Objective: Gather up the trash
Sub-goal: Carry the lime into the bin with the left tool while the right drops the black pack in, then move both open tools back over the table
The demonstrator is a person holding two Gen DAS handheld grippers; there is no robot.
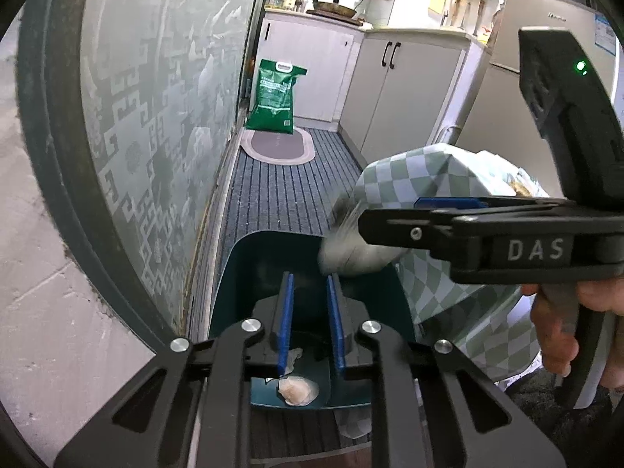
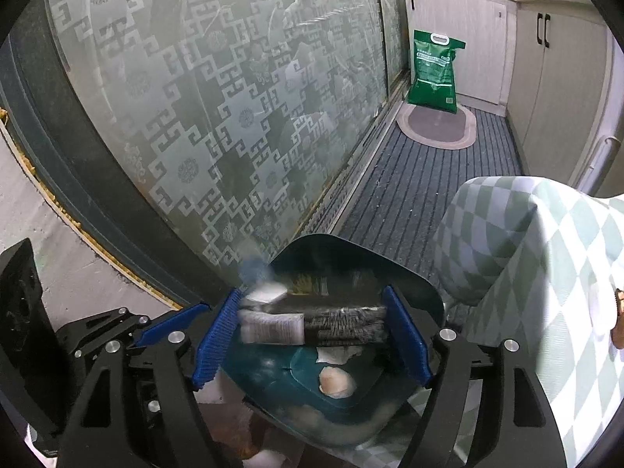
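My right gripper (image 2: 312,331) hangs over the open dark teal trash bin (image 2: 413,284), its blue pads set wide apart. Between them sits a blurred dark packet (image 2: 312,321) with a white printed end. Whether the pads still press on it I cannot tell — it spans nearly the whole gap and is smeared by motion. In the left wrist view the same packet (image 1: 351,249) shows as a grey blur at the right gripper's tip, above the bin's rim (image 1: 241,257).

My left gripper (image 1: 310,323) points down into the bin, its pads drawn close with a narrow gap and nothing between them. On the bin's floor lie a pale crumpled wad (image 2: 336,381) and a torn white scrap (image 2: 331,355) just beside it. A green-and-white checked cloth (image 2: 526,257) covers something to the bin's right.
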